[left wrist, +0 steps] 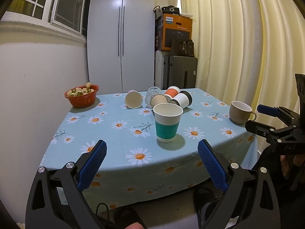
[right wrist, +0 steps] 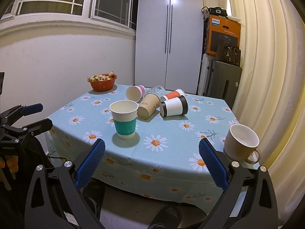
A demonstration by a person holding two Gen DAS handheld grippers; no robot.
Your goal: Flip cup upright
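Note:
A white paper cup with a teal band (left wrist: 167, 122) (right wrist: 124, 121) stands upright near the table's front edge. Behind it several cups lie on their sides: a pink-banded one (left wrist: 133, 99) (right wrist: 134, 93), a tan one (left wrist: 159, 100) (right wrist: 148, 105), a white-and-black one (left wrist: 181, 99) (right wrist: 173, 106), an orange one (left wrist: 172, 91) (right wrist: 172, 95) and a clear glass (left wrist: 153, 94). My left gripper (left wrist: 152, 152) is open and empty, in front of the table edge. My right gripper (right wrist: 152, 152) is open and empty, also short of the table.
A beige mug (left wrist: 240, 112) (right wrist: 241, 142) stands upright at the table's right edge. A red bowl of fruit (left wrist: 82, 95) (right wrist: 102, 82) sits at the back left corner. The daisy tablecloth (left wrist: 114, 133) (right wrist: 171, 133) covers the table. Wall to the left, curtain to the right.

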